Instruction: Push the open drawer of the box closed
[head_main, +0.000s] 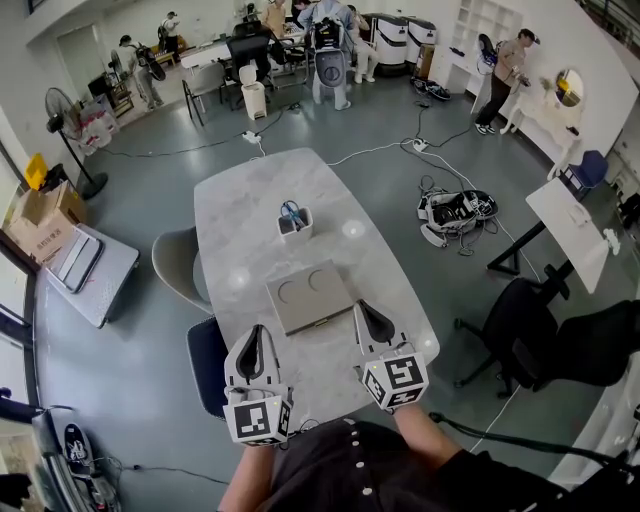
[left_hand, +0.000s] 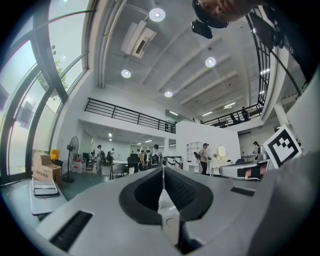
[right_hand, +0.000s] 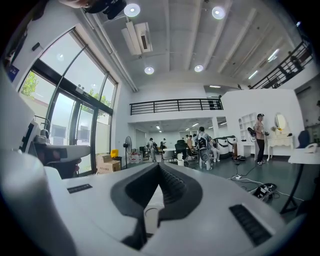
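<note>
Two grippers: we hold the left gripper (head_main: 258, 333) and right gripper (head_main: 363, 306) at the tabletop's (head_main: 255, 205) near end, jaws together, empty.
Box (head_main: 308, 295): flat, just beside the right gripper.

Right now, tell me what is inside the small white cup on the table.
The white cup holds a few thin things, one blue, the rest dark, sticking up past its rim; too small to name. Its walls hide the bottom.
</note>
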